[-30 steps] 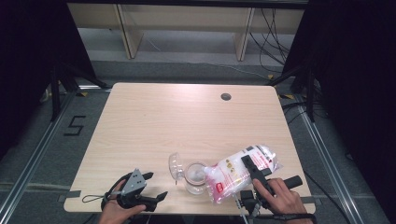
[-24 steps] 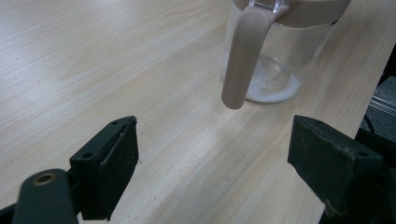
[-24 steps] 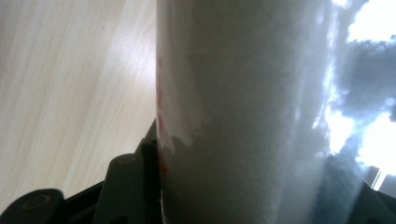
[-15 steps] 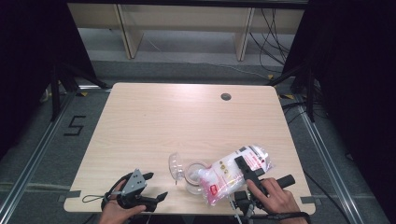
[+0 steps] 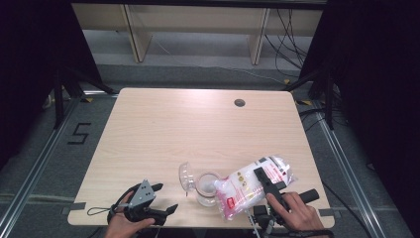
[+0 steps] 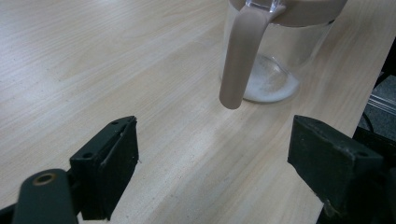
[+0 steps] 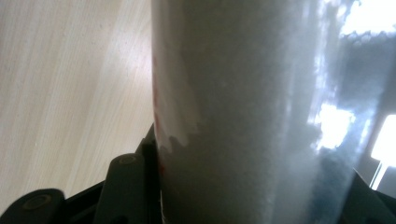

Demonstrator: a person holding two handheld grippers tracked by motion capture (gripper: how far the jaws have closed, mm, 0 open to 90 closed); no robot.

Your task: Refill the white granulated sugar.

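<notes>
High view shows us a crinkly clear bag (image 5: 252, 186) of white grains, red-labelled, tilted over a round glass jar (image 5: 207, 187) at the table's (image 5: 198, 129) six o'clock edge. Our right gripper (image 5: 265, 181) clamps the bag; our left gripper (image 5: 161, 198), at seven o'clock, gapes wide, holding nothing.

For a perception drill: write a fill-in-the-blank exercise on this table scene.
1. The right gripper is shut on a clear ____ of white powder.
2. The left gripper has its jaws ____.
3. The glass jar has white powder at its ____.

Missing words: bag; open; bottom
</notes>
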